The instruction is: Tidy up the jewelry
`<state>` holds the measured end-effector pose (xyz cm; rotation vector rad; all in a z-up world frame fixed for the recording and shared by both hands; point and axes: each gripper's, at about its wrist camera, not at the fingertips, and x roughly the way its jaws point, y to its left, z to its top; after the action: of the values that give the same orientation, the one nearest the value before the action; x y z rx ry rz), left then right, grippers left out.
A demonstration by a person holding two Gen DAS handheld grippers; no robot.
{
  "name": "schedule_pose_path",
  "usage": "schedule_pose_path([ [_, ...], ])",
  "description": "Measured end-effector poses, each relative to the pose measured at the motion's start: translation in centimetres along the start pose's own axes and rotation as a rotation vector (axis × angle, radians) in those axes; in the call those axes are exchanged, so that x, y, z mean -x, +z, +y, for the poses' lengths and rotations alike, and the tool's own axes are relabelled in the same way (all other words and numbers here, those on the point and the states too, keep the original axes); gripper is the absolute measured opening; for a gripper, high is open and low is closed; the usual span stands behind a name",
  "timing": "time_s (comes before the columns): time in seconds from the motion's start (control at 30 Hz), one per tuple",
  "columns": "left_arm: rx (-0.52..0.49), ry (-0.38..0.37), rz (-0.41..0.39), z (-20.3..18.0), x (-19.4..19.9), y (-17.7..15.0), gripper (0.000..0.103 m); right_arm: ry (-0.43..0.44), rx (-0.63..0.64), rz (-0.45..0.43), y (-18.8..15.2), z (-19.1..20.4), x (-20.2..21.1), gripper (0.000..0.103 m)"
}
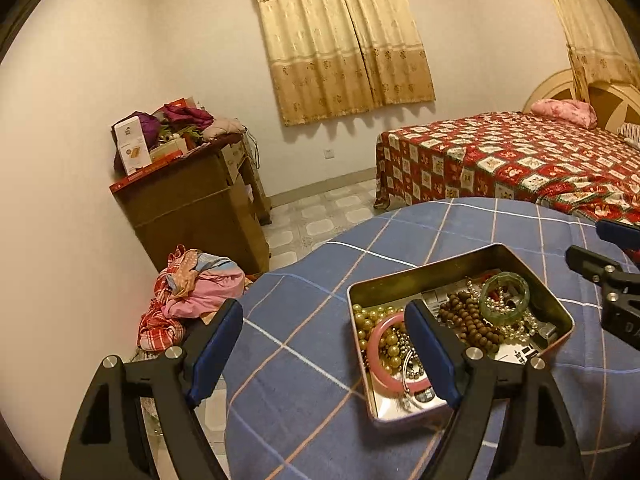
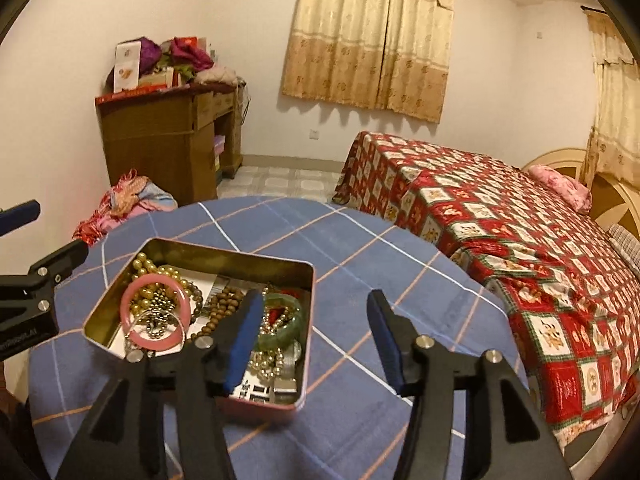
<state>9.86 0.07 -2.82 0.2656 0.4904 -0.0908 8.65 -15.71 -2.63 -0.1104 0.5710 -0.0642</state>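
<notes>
Here, left gripper point(image 1: 324, 330) jaws wide, right gripper point(image 2: 316, 322) jaws parted, both empty.

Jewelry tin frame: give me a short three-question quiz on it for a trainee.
1. True or false: the pink bangle lies inside the metal tin.
2. Which item is green? A) bangle B) wooden bead string C) pearl necklace
3. Fill in: the tin sits on a blue ____ cloth.

Key: 1 true. 2 A. 3 checked.

The left gripper and right gripper are both open, holding nothing.
</notes>
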Motion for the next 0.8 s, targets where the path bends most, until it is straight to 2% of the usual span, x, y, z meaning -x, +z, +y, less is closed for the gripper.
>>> schedule_pose_path([
  [0.23,0.018,0.007,-0.025,0.8,2.2,0.0,0.083,-0.001,-0.02,-0.041,-0.2,-0.4,2.4,0.062],
  [0.8,0.042,0.021,-0.031,1.7,3.2,-0.4,0.083,-0.002,-0.034,-0.068,-0.4,-0.7,3.8,0.062],
])
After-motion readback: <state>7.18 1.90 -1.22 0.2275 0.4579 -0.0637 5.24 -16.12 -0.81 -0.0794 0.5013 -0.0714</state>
